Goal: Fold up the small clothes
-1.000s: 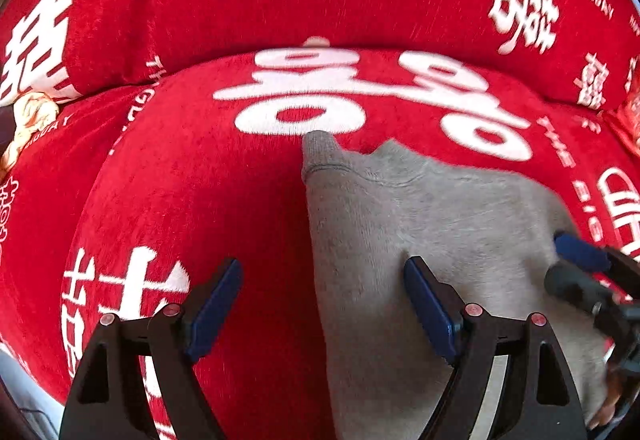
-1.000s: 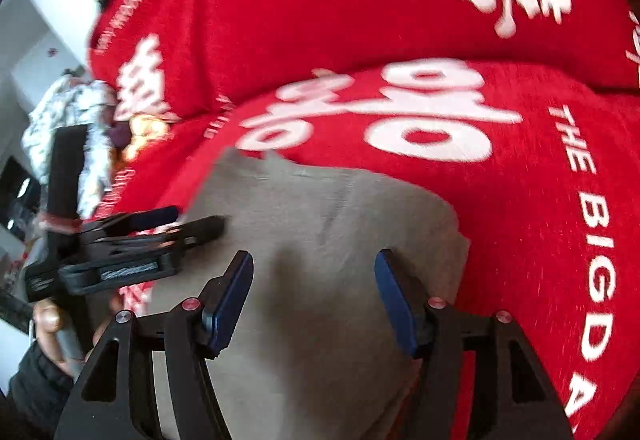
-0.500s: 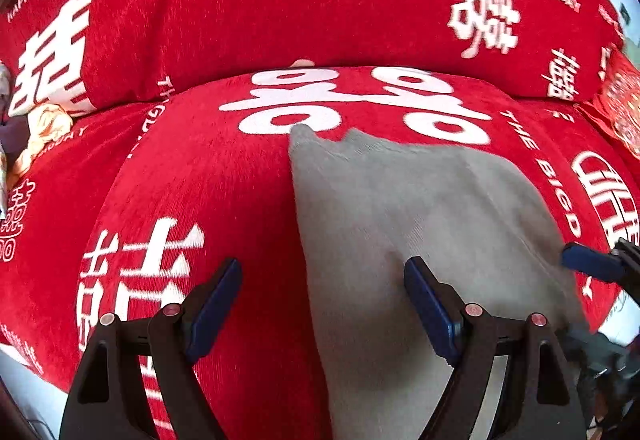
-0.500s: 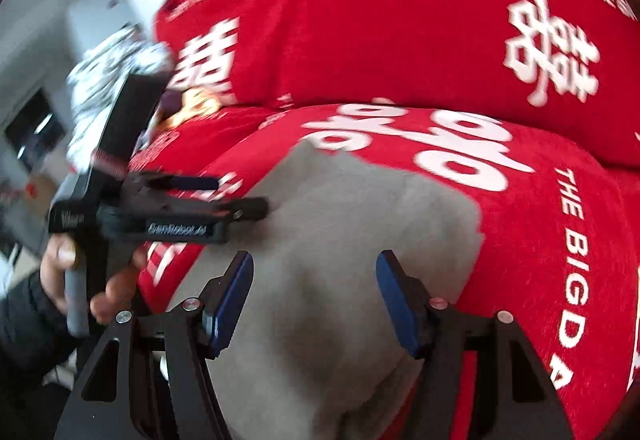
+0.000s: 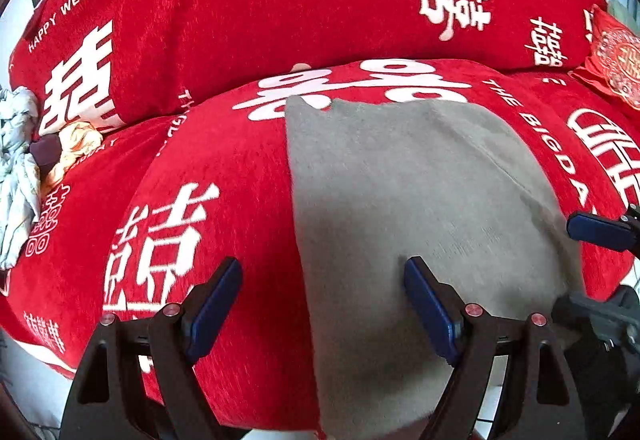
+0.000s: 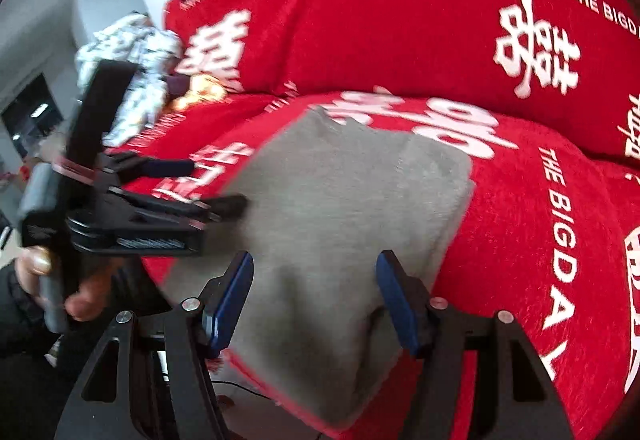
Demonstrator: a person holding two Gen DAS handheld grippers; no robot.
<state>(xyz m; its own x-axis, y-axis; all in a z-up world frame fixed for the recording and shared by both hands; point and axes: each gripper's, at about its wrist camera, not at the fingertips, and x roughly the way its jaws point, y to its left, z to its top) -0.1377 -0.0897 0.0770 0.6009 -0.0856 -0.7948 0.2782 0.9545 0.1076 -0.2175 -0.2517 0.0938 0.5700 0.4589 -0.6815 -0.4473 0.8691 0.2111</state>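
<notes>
Grey garment (image 5: 400, 200) laid flat and folded on a red sofa seat cushion (image 5: 224, 168) printed with white characters and "THE BIGDAY" lettering. Far end of the garment, with a neckline notch, close to the seam where the seat meets the back cushion (image 5: 280, 12); near end draped over the cushion's front edge. Right side showing a doubled layer with a rounded fold, seen clearly from the right wrist view (image 6: 348, 224).

Left gripper (image 5: 324, 304) above the garment's left edge, jaws wide apart, nothing between the blue pads (image 5: 426, 308); left pad over red fabric, right pad over grey cloth, contact not confirmed. Same gripper in the right wrist view (image 6: 208, 188), held by a hand (image 6: 52, 280) with a dark sleeve, jaws apart.

Right gripper (image 6: 316, 300) above the garment's near portion, jaws apart, no cloth pinched; both pads over grey cloth.

Pile of pale patterned and yellow clothes (image 5: 24, 160) at the far left end of the seat. Embroidered red cushion (image 5: 616, 60) at the far right corner.
</notes>
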